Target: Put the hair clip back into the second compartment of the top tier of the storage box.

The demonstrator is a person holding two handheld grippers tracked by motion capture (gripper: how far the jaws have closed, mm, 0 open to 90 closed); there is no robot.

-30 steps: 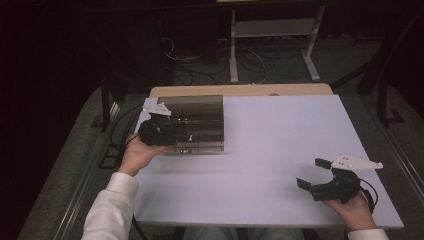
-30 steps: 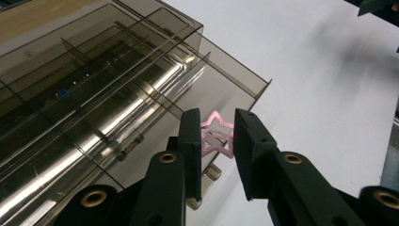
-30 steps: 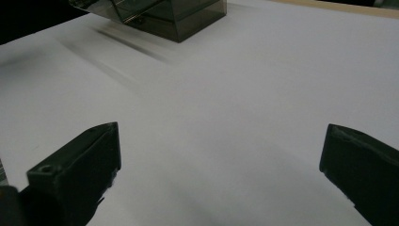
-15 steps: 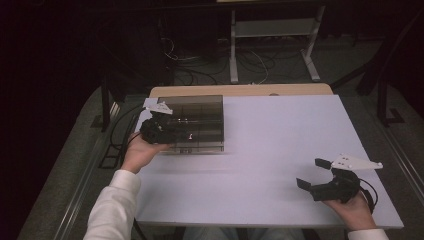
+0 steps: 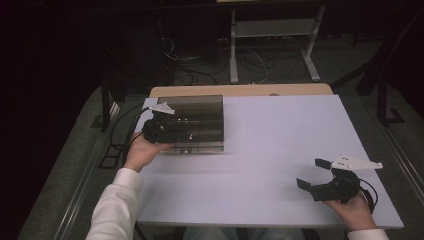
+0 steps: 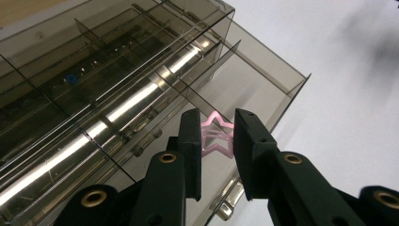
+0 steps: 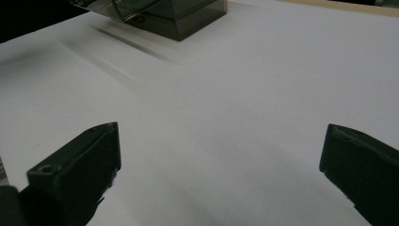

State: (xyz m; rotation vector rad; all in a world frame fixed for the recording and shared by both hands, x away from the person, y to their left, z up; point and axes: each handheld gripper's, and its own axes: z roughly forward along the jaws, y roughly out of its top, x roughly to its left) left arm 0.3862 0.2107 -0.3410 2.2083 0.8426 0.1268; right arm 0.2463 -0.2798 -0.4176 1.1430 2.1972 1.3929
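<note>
The white table (image 5: 280,150) carries one smoked transparent compartment box (image 5: 200,120) near its far left corner; dark floor and cables lie beyond. Two grippers are present. The left gripper (image 6: 216,136) clamps one pink star-shaped clip (image 6: 217,136) between its jaws, above the box. The right gripper (image 5: 312,175) rests wide open, empty, well apart.

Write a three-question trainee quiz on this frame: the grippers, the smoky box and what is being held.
1. True or false: the left gripper is shut on a small pink star-shaped piece.
2. How do the right gripper's jaws stand? A wide open, nothing between them; B clamped on the box.
3. Over what does the star hang?

Key
1. True.
2. A.
3. The smoky transparent plastic divided box, above its compartments, on the white table.
</note>
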